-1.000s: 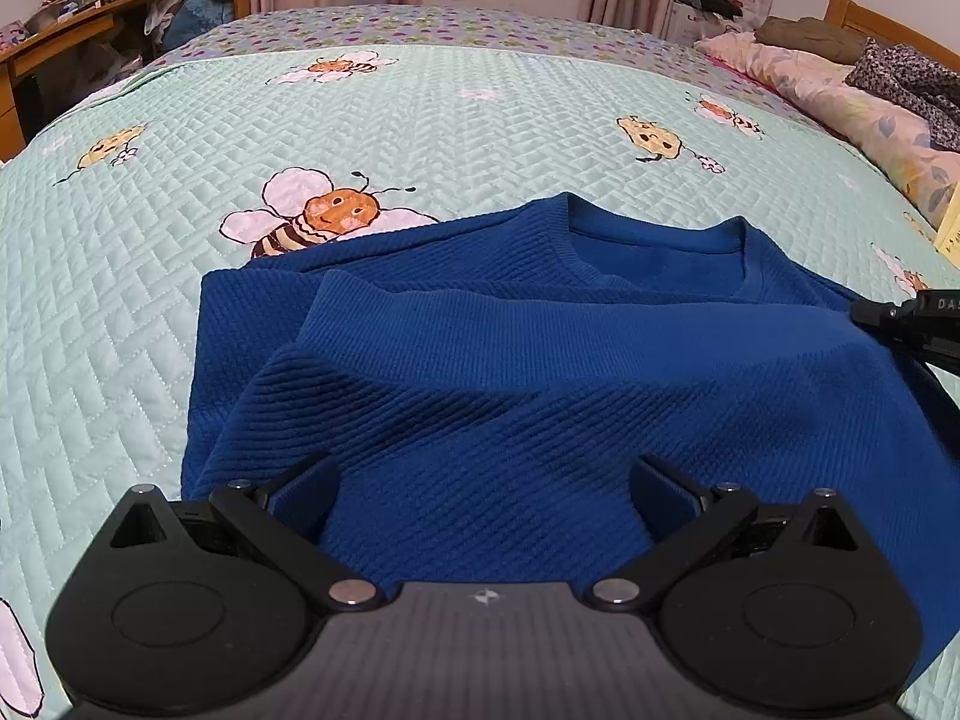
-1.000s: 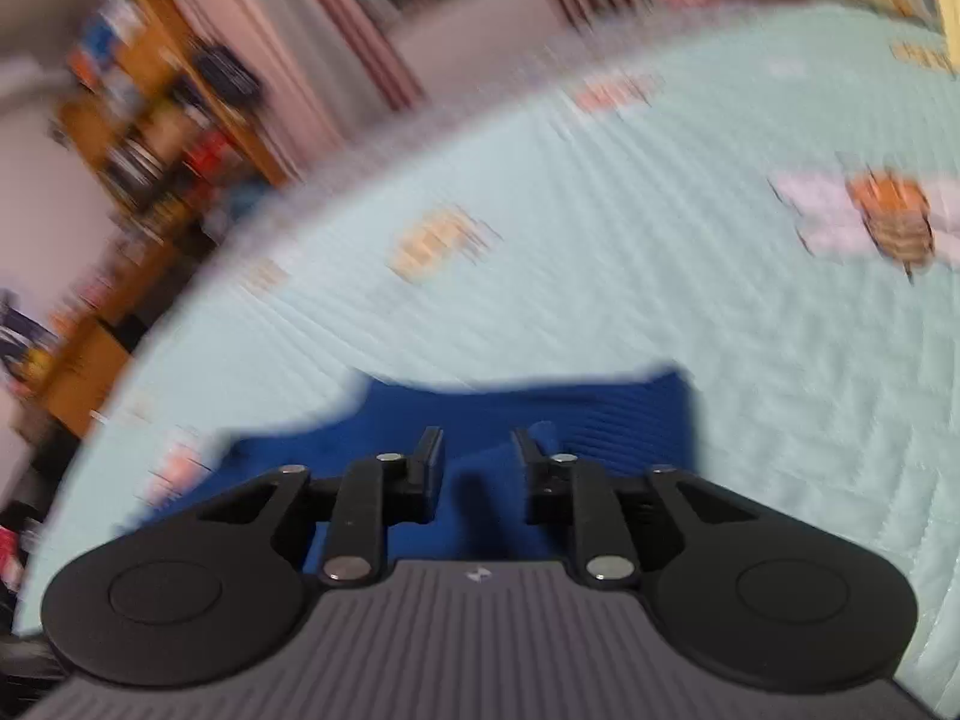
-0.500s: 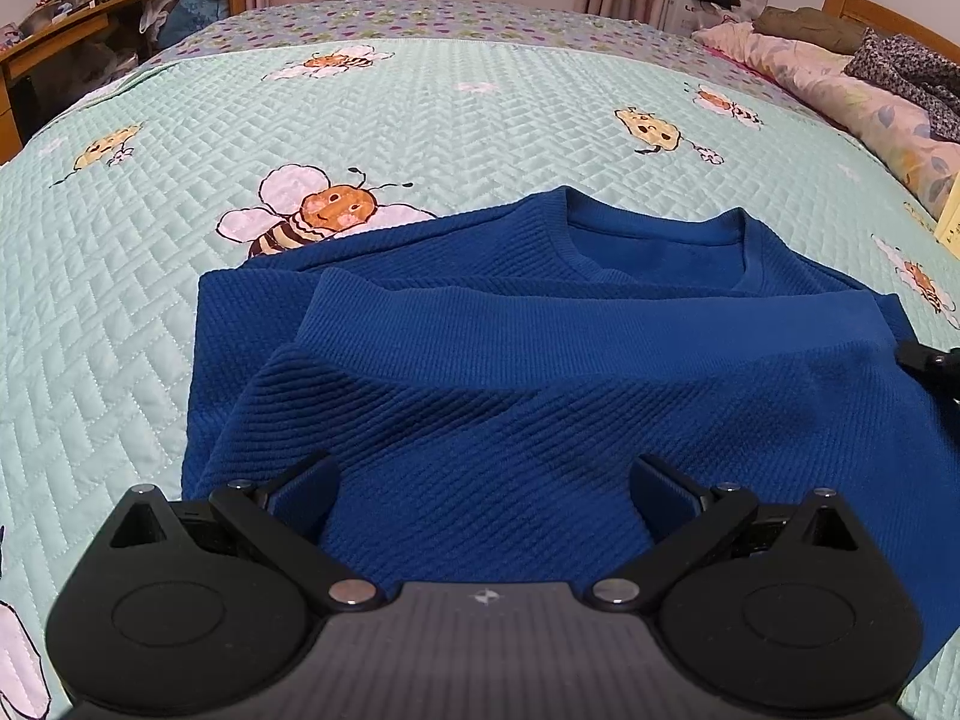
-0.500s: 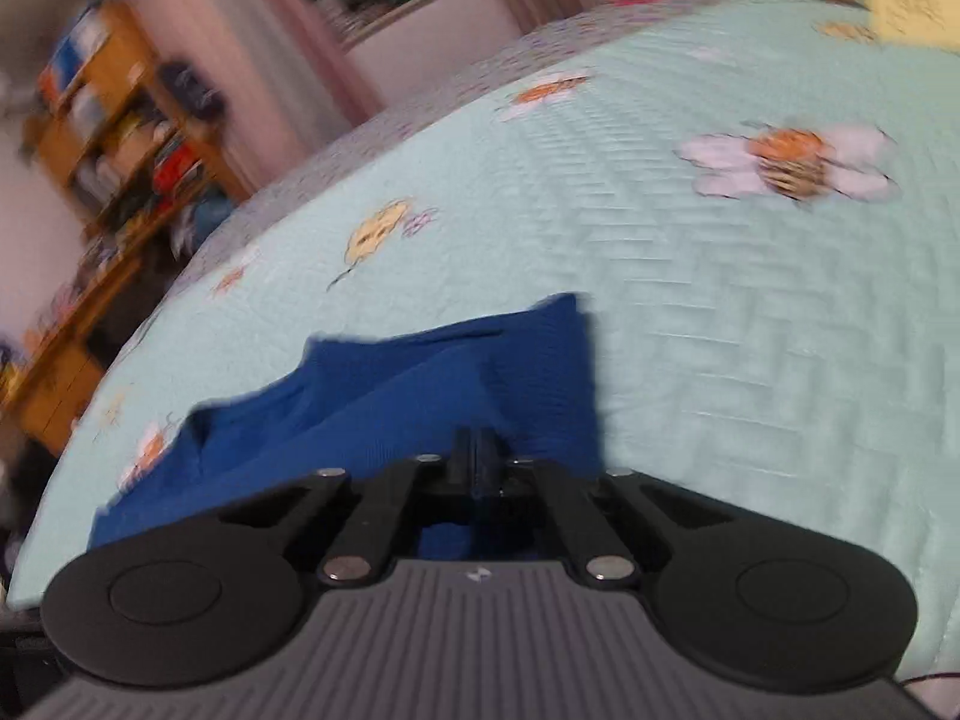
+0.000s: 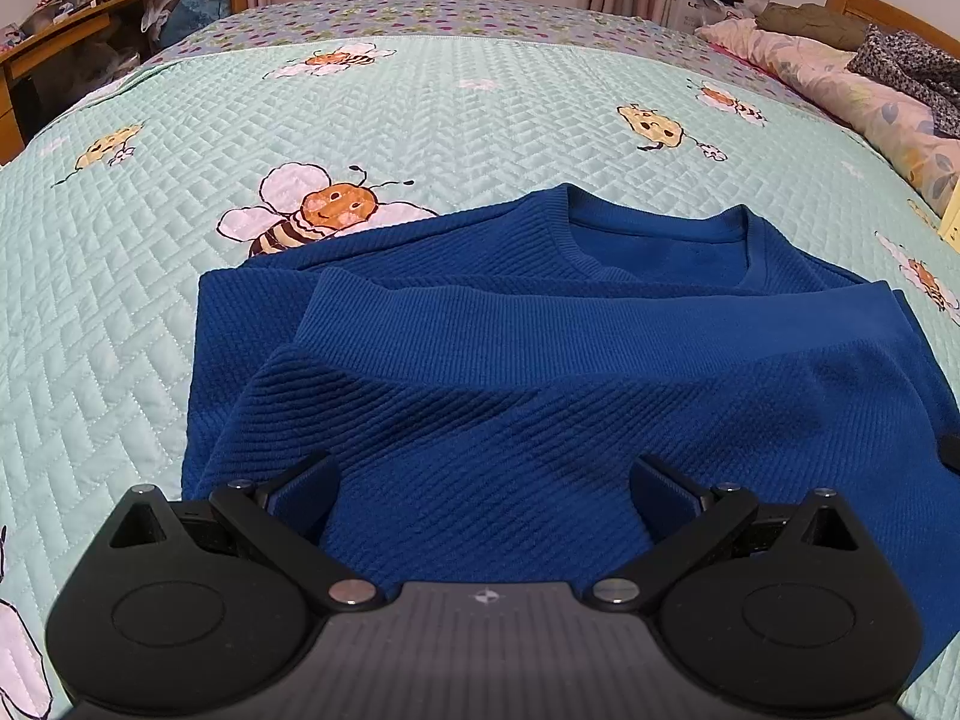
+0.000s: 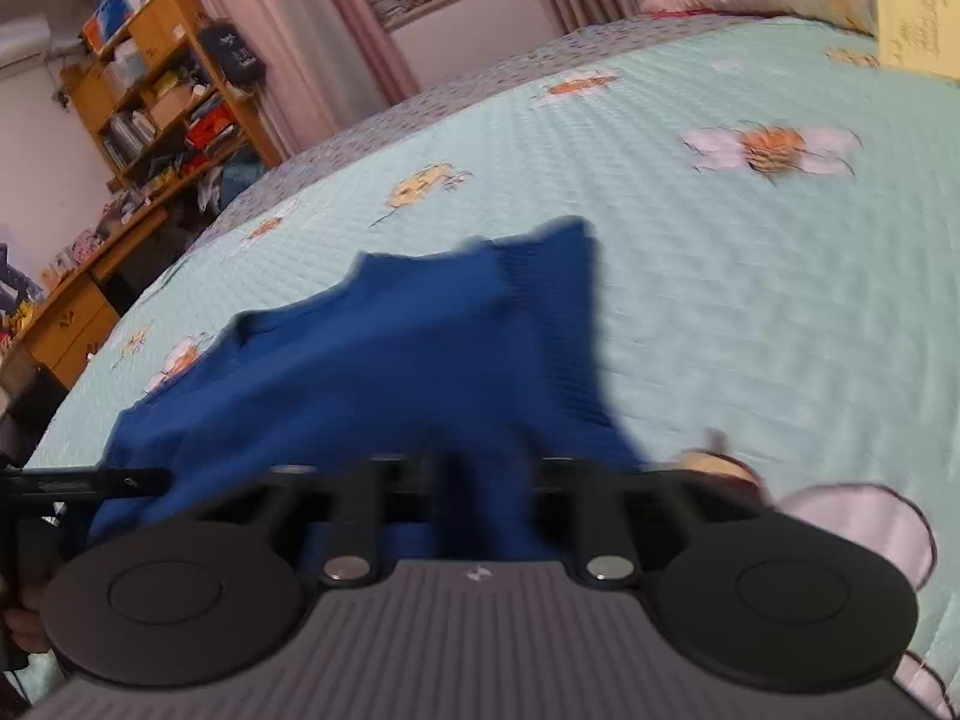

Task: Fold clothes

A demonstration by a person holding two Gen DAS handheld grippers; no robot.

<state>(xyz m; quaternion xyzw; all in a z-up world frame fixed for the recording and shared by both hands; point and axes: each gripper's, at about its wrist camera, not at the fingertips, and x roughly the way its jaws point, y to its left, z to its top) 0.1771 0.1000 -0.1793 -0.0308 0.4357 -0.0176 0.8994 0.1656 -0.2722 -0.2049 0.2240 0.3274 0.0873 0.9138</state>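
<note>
- Left tool (image 5: 480, 483) hovers spread wide above the folded blue sweater (image 5: 540, 372) on the bee-print quilt (image 5: 420, 120).
- Right tool (image 6: 480, 480) is clamped on the sweater's edge.

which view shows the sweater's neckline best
The left wrist view: the blue sweater's round neckline is sharp and unobstructed beyond the folded-up hem. The right wrist view is motion-blurred and shows only a corner of the fabric, no collar.

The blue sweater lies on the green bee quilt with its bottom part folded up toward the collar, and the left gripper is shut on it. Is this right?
Not quite. The left wrist view shows the left gripper open, jaws spread wide above the blue sweater, gripping nothing. The rest holds: it lies on the bee quilt, bottom part folded up toward the collar.
</note>
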